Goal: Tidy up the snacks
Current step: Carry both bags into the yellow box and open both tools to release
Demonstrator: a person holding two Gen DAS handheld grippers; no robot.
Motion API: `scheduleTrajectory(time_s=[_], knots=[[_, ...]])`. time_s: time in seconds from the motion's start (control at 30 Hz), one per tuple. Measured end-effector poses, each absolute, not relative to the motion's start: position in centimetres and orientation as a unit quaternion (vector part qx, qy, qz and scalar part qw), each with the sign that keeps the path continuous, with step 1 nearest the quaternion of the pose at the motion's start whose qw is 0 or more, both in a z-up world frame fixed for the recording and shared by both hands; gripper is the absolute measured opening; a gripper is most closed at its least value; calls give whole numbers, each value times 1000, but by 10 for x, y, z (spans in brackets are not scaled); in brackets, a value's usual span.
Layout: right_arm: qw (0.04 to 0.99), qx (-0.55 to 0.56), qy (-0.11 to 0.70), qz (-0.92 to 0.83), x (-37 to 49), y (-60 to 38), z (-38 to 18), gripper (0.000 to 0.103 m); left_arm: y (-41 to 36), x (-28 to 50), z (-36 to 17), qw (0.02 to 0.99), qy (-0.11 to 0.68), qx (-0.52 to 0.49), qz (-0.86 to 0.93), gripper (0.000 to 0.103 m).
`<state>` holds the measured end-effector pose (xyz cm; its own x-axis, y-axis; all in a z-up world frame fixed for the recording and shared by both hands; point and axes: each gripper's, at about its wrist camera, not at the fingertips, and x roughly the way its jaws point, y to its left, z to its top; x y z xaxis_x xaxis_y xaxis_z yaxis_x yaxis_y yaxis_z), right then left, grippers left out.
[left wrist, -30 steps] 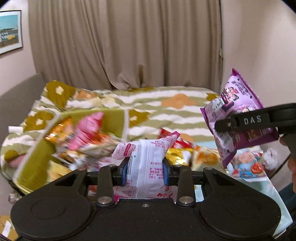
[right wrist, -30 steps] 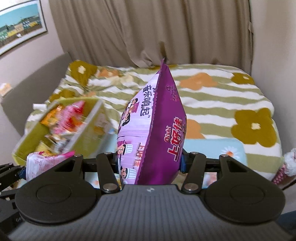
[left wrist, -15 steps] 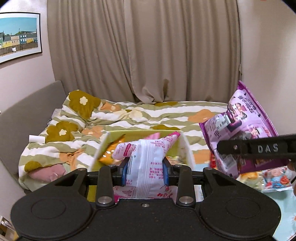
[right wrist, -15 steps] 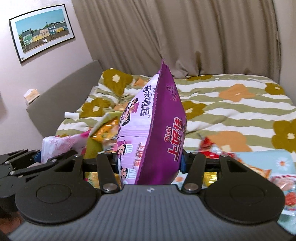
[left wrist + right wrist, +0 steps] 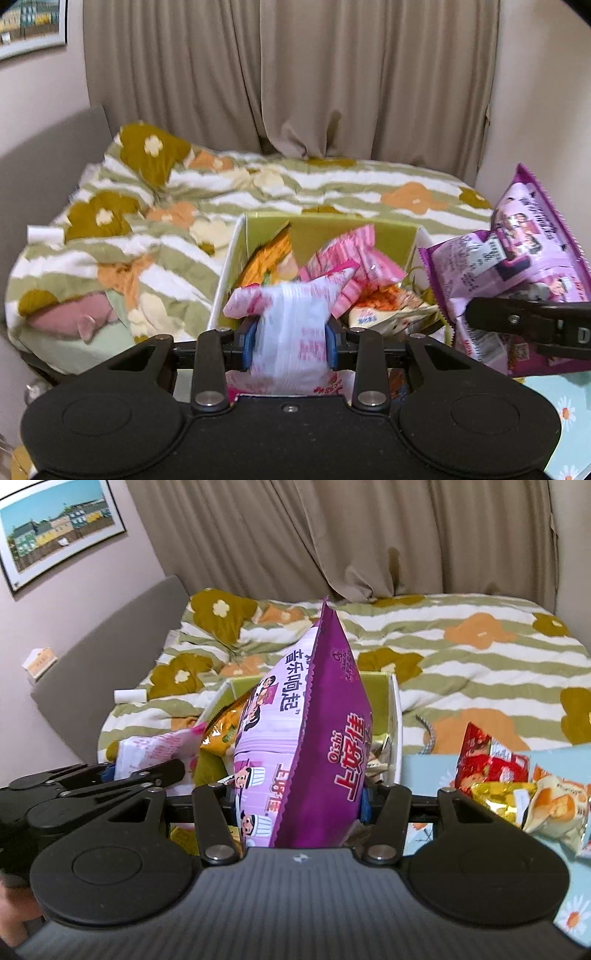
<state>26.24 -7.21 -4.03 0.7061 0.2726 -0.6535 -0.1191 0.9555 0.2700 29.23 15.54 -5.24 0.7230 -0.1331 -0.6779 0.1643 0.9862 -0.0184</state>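
Note:
My left gripper (image 5: 290,339) pinches a white and pink snack packet (image 5: 291,314) between its blue pads; its jaws are opening slightly. It hovers at the near rim of a green box (image 5: 332,229) that holds several snack packs. My right gripper (image 5: 298,803) is shut on a purple snack bag (image 5: 314,738), which stands upright over the same box (image 5: 395,709). In the left wrist view the purple bag (image 5: 517,251) hangs just right of the box. In the right wrist view the left gripper (image 5: 147,771) and its packet (image 5: 147,746) sit at the left.
The box rests on a bed with a striped flower-print cover (image 5: 155,236). Loose snacks (image 5: 498,786) lie on a light-blue cloth (image 5: 424,771) to the right. A grey headboard (image 5: 110,646) runs along the left, curtains (image 5: 295,74) hang behind, and a small white roll (image 5: 127,696) lies near the headboard.
Both grippers have swung left with their packs still held. The green box has gone from the left of view to straight ahead and close beneath them.

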Motion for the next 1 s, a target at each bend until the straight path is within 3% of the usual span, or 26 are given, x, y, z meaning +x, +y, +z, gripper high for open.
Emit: scheduleTrajectory(time_s=[0.03, 0.1, 0.13, 1.0], knots=[[917, 105, 372, 103, 264, -70, -43, 68, 158, 296, -56, 925, 370, 18, -85, 47], [915, 104, 378, 98, 268, -66, -48, 68, 160, 297, -61, 924, 372, 18, -90, 93], [913, 104, 382, 96, 269, -64, -50, 68, 159, 295, -61, 927, 364, 24, -86, 102], [888, 135, 405, 173, 308, -39, -63, 72, 173, 264, -52, 933, 356, 34, -39, 103]])
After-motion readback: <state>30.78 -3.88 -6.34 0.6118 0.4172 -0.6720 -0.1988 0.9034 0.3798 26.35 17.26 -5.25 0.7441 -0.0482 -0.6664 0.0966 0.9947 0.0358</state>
